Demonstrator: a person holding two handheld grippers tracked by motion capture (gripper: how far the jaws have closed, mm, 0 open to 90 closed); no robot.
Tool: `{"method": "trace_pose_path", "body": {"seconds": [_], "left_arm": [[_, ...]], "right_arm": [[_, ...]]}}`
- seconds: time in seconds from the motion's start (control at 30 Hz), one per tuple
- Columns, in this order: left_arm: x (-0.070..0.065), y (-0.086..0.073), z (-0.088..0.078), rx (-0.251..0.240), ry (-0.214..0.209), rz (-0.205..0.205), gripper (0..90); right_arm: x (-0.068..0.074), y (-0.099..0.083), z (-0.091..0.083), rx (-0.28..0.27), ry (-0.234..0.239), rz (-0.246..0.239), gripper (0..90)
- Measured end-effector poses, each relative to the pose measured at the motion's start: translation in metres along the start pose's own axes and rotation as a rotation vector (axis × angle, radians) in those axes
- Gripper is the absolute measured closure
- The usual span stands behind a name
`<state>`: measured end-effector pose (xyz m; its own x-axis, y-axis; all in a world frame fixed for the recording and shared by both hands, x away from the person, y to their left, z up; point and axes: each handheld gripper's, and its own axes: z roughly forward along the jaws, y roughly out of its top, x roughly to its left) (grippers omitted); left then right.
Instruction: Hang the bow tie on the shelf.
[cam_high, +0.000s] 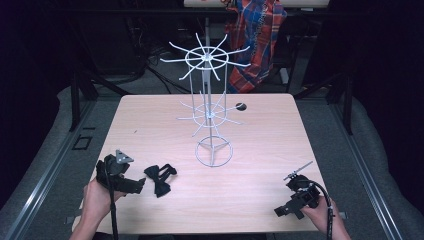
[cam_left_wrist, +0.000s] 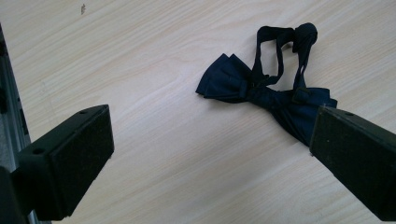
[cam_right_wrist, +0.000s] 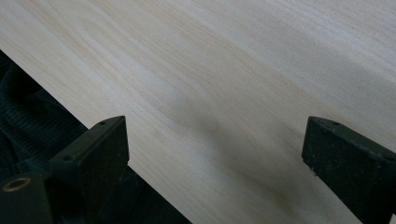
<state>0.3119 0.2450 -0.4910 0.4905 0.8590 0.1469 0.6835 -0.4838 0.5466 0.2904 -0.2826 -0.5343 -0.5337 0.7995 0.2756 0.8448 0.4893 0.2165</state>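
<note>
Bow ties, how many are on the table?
1. The dark bow tie lies on the table near the left gripper, in front of the white wire rack.

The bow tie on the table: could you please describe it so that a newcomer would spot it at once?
Start at the white wire rack standing mid-table on the pale wooden table. Look toward the near left corner, where the left gripper points, jaws open. Just beyond it lies the bow tie: dark, soft fabric with a looped strap, the only loose cloth item on the tabletop.
</note>
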Motion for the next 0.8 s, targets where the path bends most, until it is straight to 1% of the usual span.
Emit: {"method": "trace_pose_path", "body": {"seconds": [0.17,0.23,0.3,0.33,0.37,0.43,0.63,0.7,0.8], "left_arm": [[0.000,0.001,0.002,0.007,0.000,0.007,0.0],[0.000,0.001,0.003,0.006,-0.004,0.006,0.0],[0.000,0.002,0.003,0.006,-0.002,0.006,0.0],[-0.001,0.002,0.004,0.007,-0.010,0.006,0.0],[-0.001,0.002,0.004,0.007,-0.010,0.006,0.0],[-0.002,0.004,0.005,0.010,-0.010,0.015,0.0],[-0.003,0.006,0.009,0.017,-0.020,0.018,0.0],[-0.004,0.007,0.011,0.016,-0.023,0.019,0.0],[-0.005,0.008,0.011,0.018,-0.028,0.023,0.0]], "right_arm": [[0.001,0.000,0.001,-0.011,0.001,0.011,7.0],[0.001,0.000,0.001,-0.006,-0.001,0.005,7.0],[0.001,0.000,0.001,-0.011,-0.003,0.010,7.0],[0.001,0.000,0.002,-0.005,-0.003,0.004,7.0],[0.001,0.000,0.002,-0.004,-0.003,0.004,7.0],[0.001,0.000,0.002,-0.006,-0.004,0.004,7.0],[0.001,0.000,0.002,-0.005,-0.003,0.004,6.9],[0.000,0.000,0.001,0.008,-0.012,-0.009,7.0],[0.001,0.000,0.002,0.002,-0.006,-0.004,7.0]]}}
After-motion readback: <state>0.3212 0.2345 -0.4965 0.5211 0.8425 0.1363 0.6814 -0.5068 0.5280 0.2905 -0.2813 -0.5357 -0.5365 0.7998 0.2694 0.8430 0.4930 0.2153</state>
